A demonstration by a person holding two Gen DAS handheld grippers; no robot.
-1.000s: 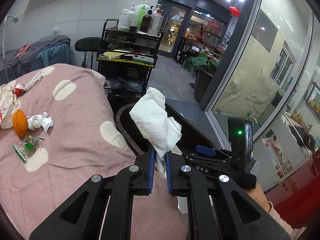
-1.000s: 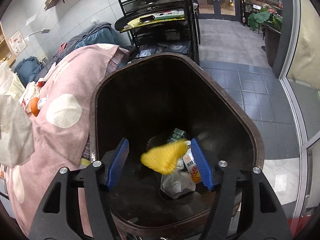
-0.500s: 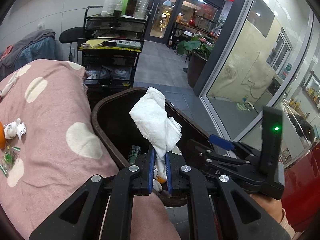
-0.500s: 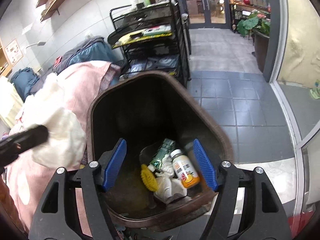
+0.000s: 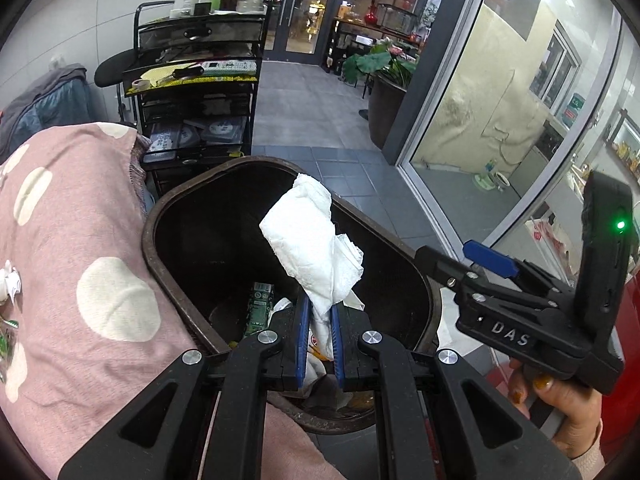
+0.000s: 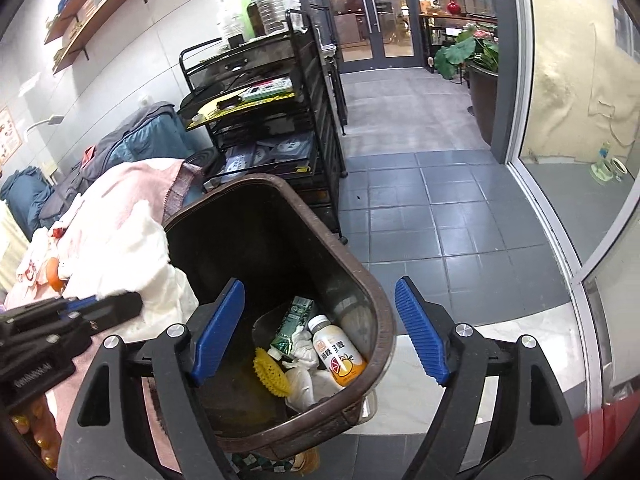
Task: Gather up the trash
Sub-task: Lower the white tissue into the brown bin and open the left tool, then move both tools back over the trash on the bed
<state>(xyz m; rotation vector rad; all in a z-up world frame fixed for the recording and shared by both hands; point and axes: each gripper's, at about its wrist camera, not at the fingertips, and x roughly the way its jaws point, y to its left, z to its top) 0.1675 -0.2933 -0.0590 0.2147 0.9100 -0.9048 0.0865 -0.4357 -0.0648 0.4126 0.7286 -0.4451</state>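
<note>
1. Left gripper (image 5: 318, 336) is clamped on a crumpled tissue (image 5: 316, 240). Pads pinch its lower end and the bulk stands up above the jaws.
2. The tissue hangs over the open bin (image 5: 160, 216), inside the rim line. That looks like staging for a drop, so release should land it in the bin, not on the blanket (image 5: 80, 240).
3. Right gripper (image 6: 320, 332) has just been opening and now stands wide, with nothing between the pads. It sits over the bin's near edge, likely clearing out to leave room for the left.
4. The bin already holds a bottle (image 6: 338, 354), a green carton (image 6: 292, 324), a yellow piece (image 6: 272, 372) and white scraps.
5. More litter is left on the blanket at the frame's left edge (image 5: 8, 284). The job looks partly done.
6. Risk: the tissue is light and may cling to a pad on release.
</note>
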